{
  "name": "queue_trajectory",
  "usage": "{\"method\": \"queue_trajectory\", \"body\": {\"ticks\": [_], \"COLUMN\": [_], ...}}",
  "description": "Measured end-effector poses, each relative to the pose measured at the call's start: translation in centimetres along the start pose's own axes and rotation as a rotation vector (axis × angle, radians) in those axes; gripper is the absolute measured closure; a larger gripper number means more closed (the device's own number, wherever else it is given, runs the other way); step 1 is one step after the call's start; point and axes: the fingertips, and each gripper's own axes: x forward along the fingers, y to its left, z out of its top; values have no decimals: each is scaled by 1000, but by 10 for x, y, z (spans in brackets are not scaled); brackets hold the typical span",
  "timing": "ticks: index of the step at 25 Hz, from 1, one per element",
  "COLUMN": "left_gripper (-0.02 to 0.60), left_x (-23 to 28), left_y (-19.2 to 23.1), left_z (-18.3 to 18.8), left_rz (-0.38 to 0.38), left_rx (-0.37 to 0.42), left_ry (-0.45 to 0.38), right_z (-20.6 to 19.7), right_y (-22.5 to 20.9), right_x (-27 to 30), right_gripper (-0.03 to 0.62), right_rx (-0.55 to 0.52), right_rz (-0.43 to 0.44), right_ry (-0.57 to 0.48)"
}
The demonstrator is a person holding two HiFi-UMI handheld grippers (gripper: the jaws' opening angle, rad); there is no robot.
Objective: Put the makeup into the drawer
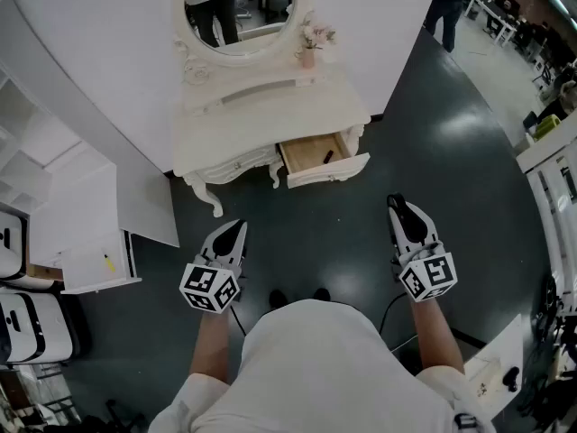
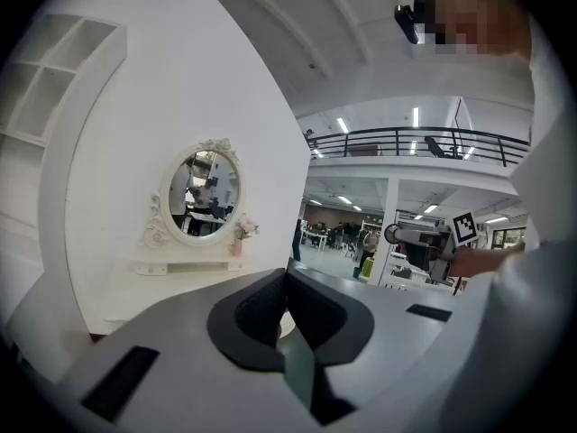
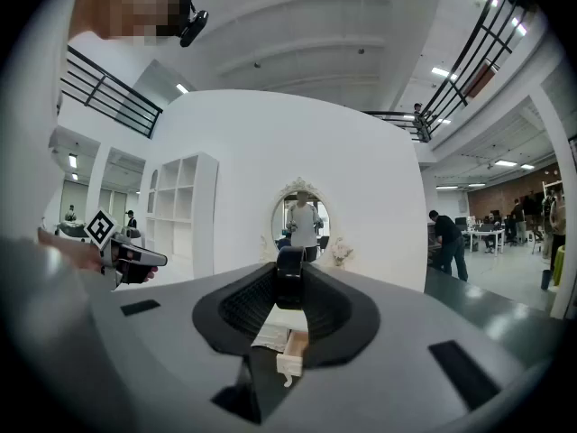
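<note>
Tools: left gripper (image 1: 238, 227) at lower left of the head view, jaws pressed together on nothing; right gripper (image 1: 398, 204) at lower right, jaws clamped on the makeup (image 3: 289, 278), a dark tube pinched right at the tips.
Drawer: the drawer (image 1: 329, 171) is pulled open at centre frame, on the right side of a white dressing table (image 1: 261, 115), well apart from both tools; a small dark item (image 1: 327, 156) already lies inside.
Risk, slip: the tube is held only by the jaw tips, so it probably slides or tips out if the grip eases on the way over.
Risk, miss: letting go before the tube is over the wooden tray would likely drop it on the floor, where a round tube rolls off.
Risk, knock: the ornate drawer front and table edge stand in the path; a low approach may strike them.
Surface: dark, glossy floor (image 1: 343, 233) across the middle, showing light reflections.
Room: white shelving (image 1: 27, 161) at far left; oval mirror (image 1: 239, 7) and a small flower vase (image 1: 309, 52) at top centre; a standing person (image 1: 444, 7) and desks at upper right.
</note>
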Motion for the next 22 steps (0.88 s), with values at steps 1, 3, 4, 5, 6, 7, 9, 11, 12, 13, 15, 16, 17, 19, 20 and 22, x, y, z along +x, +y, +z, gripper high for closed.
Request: {"method": "queue_trajectory", "body": {"ticks": [1,3,4,5,6,7,9,11,12,13,15,16,17,19,20,22], "left_gripper": [565,565,565,565,565,565,565,565,565,565,565,565,565,565,565,565], "left_x": [0,0,0,0,0,0,0,0,0,0,0,0,-1,-2,-3,-3], "left_y": [1,2,2,3,3,4,4,5,6,6,8,9,10,15,18,23], "left_z": [0,0,0,-1,-1,-1,-2,-4,-4,-4,-5,-6,-7,-9,-11,-12], "left_rz": [-1,-2,-3,-3,-3,-4,-7,-12,-15,-18,-25,-28,-32,-41,-47,-62], "left_rx": [1,0,0,-1,-1,-1,0,0,1,2,2,1,0,-2,-2,-1], "left_ry": [0,2,3,5,6,8,11,13,15,16,21,23,26,34,39,48], "right_z": [0,1,1,1,2,2,2,2,2,1,-1,-2,-3,-4,-4,-5], "right_y": [0,0,1,1,1,1,2,4,4,4,5,6,7,12,15,22], "right_x": [0,1,1,1,1,1,1,2,2,2,3,2,2,4,5,7], "right_gripper": [502,502,502,502,502,502,502,502,502,502,502,502,502,502,502,502], "right_rx": [2,6,8,8,8,10,18,26,31,36,45,48,51,51,48,38], "right_rz": [-3,-8,-12,-14,-16,-19,-21,-17,-19,-26,-40,-46,-51,-59,-61,-64], "right_ry": [1,4,6,7,8,8,7,4,6,12,21,23,24,24,24,27]}}
